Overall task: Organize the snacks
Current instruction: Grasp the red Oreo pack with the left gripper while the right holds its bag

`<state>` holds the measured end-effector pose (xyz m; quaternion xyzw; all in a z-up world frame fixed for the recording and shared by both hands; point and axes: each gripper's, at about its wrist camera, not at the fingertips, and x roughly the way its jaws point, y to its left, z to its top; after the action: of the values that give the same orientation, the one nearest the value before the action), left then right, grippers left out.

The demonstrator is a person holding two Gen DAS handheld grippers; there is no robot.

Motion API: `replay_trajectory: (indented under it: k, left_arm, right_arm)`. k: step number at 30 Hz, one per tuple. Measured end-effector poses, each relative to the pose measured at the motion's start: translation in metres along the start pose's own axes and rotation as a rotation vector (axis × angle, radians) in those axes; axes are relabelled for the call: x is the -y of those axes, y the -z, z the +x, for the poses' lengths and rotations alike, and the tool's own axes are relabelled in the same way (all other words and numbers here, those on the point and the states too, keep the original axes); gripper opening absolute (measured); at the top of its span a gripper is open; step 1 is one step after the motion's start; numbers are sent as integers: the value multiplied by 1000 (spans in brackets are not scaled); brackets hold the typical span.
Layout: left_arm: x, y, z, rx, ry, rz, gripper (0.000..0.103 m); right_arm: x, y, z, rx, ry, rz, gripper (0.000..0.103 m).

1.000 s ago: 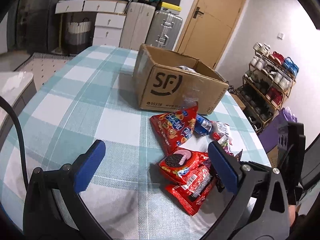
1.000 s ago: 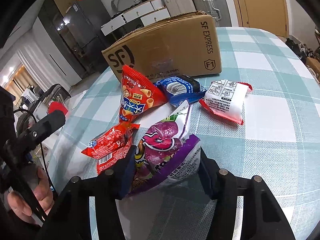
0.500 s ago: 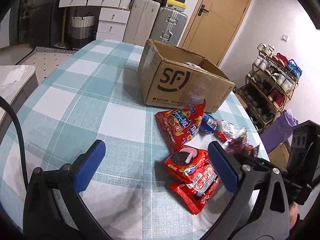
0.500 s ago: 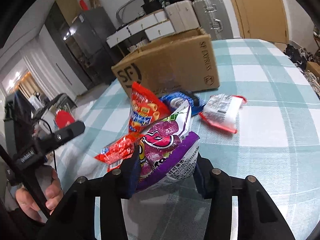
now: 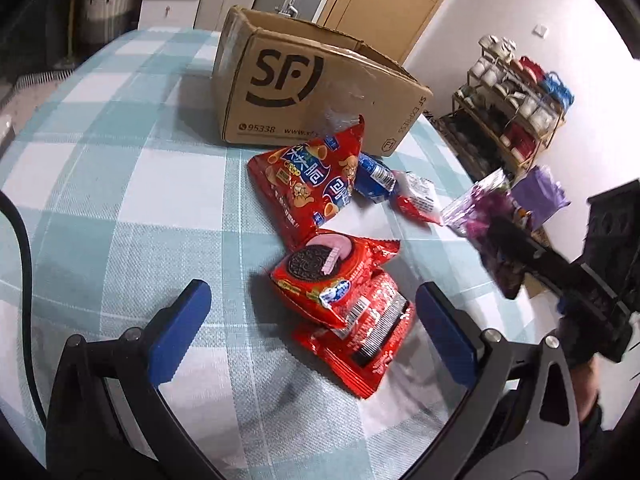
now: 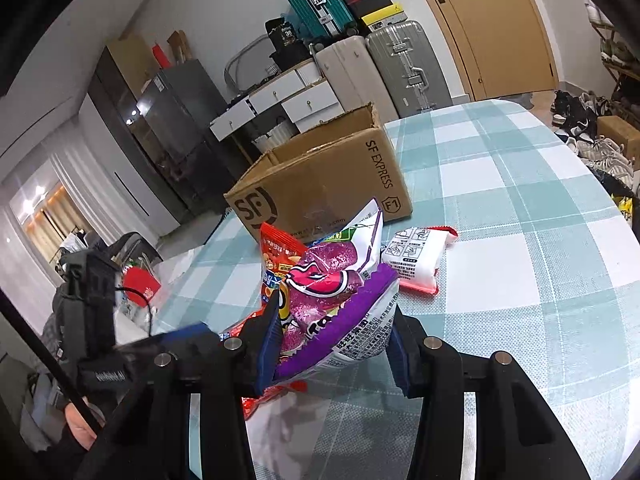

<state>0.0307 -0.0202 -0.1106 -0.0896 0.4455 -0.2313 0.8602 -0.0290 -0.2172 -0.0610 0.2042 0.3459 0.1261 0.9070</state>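
My right gripper (image 6: pixel 334 320) is shut on a purple snack bag (image 6: pixel 336 304) and holds it above the table. The left wrist view shows that bag (image 5: pixel 484 208) lifted at the right. My left gripper (image 5: pixel 310 296) stands open just above a red cookie packet (image 5: pixel 332 272), which lies on a second red packet (image 5: pixel 372 340). Beyond them are a red chips bag (image 5: pixel 312 184), a blue packet (image 5: pixel 376 178) and a white-and-red packet (image 5: pixel 418 196), all in front of the open cardboard box (image 5: pixel 312 92). In the right wrist view the box (image 6: pixel 320 188) is ahead, behind the bag.
The table wears a teal checked cloth (image 5: pixel 120 184) and curves away at its edges. A shoe rack (image 5: pixel 516 96) stands off the right side. Suitcases (image 6: pixel 400 60), drawers and a door lie behind the box. A hand (image 6: pixel 80 428) holds the left gripper's handle.
The right gripper closed on the purple bag and lifted it off the table. The left gripper moved down and nearer to the red packets, still open.
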Motion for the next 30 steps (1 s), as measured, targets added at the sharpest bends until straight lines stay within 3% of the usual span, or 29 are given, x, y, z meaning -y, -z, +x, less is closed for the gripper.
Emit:
replay_trajectory:
  k: [2,8,14,19,22,24,25,26,30]
  left_arm:
    - [5,-1,5,-8,-16,30,102]
    - [-4,-17,32,-68,68,2,102]
    - [-2,-28,51,-81,108,55,101]
    - [11,-28,59,-84,63,166,101]
    - [18,-23,57,-82,51,200,87]
    - [18,-22,56,-90,80,194,66]
    - [18,-22,56,-91,78,193,63]
    - [18,-23,56,-91,75,186,54]
    - [16,-22,54,-96,93,170,44]
  right_arm:
    - [0,1,-1,1,-9,1,46]
    - [-1,0,-5,8,-42,8,46]
    - [5,0,-6,5,-66,40,46]
    - [10,-1,-7,5,-76,65,46]
    - [11,-1,-7,7,-76,70,46]
    - [11,0,-7,4,-79,76,46]
    - [12,0,-7,4,-79,78,46]
    - [11,0,-7,3,-78,78,46]
    - [11,0,-7,4,-76,78,46]
